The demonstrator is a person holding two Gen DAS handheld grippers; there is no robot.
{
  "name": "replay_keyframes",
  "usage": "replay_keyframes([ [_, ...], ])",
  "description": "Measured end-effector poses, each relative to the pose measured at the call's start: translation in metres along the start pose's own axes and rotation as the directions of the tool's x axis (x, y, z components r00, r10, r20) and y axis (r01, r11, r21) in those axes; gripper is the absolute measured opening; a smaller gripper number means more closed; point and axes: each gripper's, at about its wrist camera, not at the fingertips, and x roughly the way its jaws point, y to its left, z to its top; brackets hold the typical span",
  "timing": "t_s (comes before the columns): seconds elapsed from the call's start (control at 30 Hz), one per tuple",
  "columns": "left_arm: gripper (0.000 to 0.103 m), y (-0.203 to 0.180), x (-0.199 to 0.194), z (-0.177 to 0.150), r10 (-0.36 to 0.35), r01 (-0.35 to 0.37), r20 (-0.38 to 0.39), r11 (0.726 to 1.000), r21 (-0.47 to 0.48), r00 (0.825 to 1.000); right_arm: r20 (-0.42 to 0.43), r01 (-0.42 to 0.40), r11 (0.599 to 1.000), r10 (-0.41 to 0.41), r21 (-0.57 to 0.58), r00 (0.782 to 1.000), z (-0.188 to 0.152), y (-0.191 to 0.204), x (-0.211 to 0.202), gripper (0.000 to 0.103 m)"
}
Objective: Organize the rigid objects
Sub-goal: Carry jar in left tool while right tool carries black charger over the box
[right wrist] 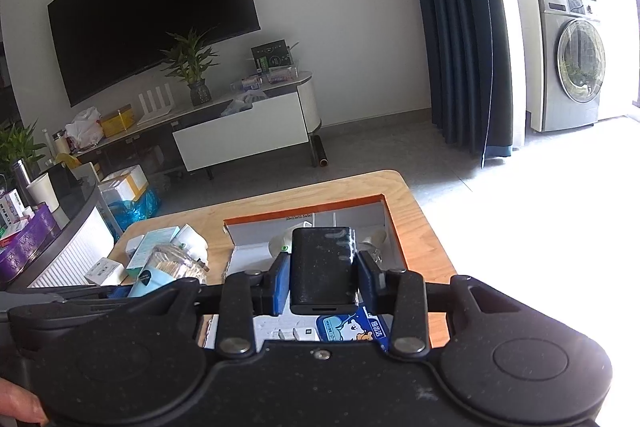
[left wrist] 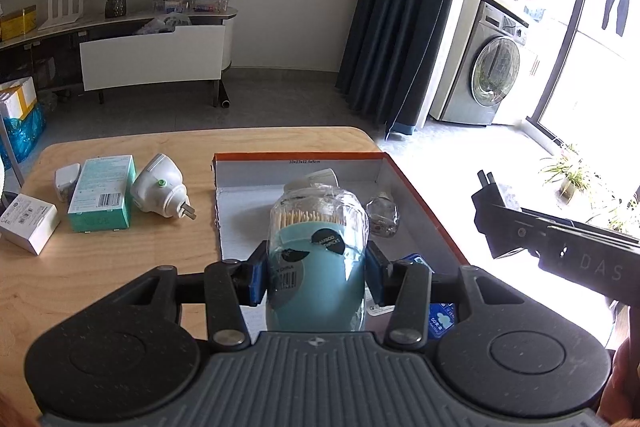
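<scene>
both our grippers tilt down over the orange-rimmed box [left wrist: 424, 187]: left gripper [left wrist: 318, 277] clamps the toothpick jar [left wrist: 318, 251], right gripper [right wrist: 323, 281] clamps a black block [right wrist: 323, 267].

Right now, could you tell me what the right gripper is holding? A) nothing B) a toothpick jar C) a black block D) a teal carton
C: the right gripper is shut on a black block above the box; the toothpick jar is in the left gripper.

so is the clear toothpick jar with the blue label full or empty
Full or nearly so: the clear toothpick jar with the blue label shows densely packed toothpick tips right under its lid, held in the left gripper.
</scene>
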Motion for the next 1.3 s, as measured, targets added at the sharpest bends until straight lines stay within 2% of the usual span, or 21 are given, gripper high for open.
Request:
replay_keyframes([
  [1.3, 0.047, -0.018, 0.009, 0.008, -0.024, 0.023, 0.010, 0.999, 0.042, 1.000, 0.016, 0.010, 1.000, -0.010, -0.004, 1.000, 0.011, -0.010, -0.001, 0.043],
])
